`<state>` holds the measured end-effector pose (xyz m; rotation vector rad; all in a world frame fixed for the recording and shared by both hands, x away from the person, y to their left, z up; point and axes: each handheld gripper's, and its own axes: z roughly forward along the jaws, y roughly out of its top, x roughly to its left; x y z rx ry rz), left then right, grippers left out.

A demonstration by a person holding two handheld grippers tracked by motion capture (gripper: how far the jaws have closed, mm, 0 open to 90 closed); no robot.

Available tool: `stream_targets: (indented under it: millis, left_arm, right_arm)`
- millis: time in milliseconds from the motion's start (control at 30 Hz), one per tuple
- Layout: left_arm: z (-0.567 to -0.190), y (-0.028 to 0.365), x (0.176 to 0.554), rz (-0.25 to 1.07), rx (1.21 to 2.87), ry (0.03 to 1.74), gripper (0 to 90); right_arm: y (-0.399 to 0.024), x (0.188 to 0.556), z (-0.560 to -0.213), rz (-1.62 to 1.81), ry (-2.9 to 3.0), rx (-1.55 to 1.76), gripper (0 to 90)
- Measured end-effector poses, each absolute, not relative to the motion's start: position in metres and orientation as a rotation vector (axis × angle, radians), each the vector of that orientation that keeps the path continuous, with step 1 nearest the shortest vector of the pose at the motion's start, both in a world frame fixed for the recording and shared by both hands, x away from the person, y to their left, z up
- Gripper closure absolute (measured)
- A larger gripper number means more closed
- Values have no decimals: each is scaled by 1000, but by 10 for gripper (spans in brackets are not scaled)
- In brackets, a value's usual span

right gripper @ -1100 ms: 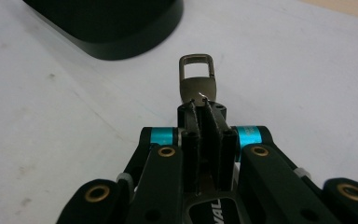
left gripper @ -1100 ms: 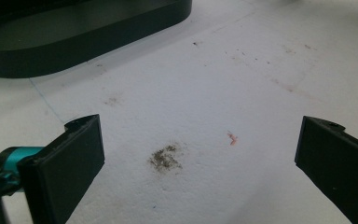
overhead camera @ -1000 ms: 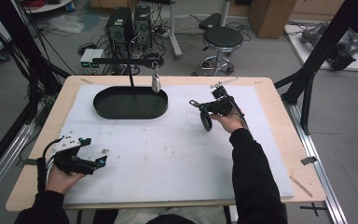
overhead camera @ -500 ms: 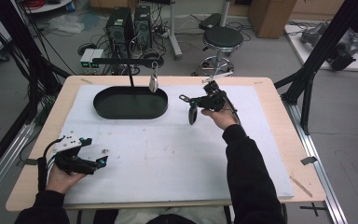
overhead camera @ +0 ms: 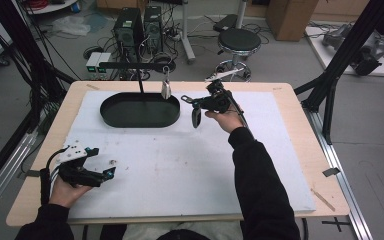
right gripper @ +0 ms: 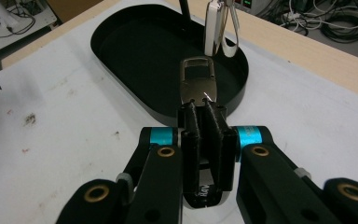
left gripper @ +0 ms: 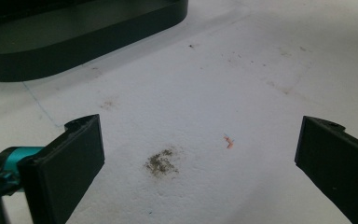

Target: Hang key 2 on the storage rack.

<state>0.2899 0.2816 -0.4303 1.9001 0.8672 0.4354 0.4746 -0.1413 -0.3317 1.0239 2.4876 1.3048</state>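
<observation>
Setting: cluttered lab floor with computer towers, cables and a round stool lay beyond a wooden desk covered by a white mat.
Stand: a black oval tray sat at the far left of the mat, with a thin post rising from it to a black crossbar.
Already hung: one pale keyring-like piece dangled from the crossbar above the tray's right end; in the right gripper view it hung just behind the clip.
Task's thing: a dark key fob with a metal clip was carried off the mat, just to the right of the tray, its clip end pointing toward the hanging piece.
Right tool: its jaws were pressed together on the fob's body, the clip sticking out past the tips.
Left tool: its jaws stood wide apart over bare mat with nothing between them, resting low near the front left corner, well apart from the tray.
Done, as judged: the fob was picked up and brought close to the stand.
Left, as judged: the clip was not yet on the crossbar; it needed lifting to the bar, hooking on beside the pale piece, then releasing.
Risk, as judged: knocking the hung piece while closing in.
</observation>
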Motion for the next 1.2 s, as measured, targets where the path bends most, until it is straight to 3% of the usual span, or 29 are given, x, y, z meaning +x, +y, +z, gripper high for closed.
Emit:
stream_targets:
  millis: [1200]
  left_arm:
    - [-430,283,288,433,1893,875,17]
  right_arm:
    - [-53,497,-295,1312,2579,836,845]
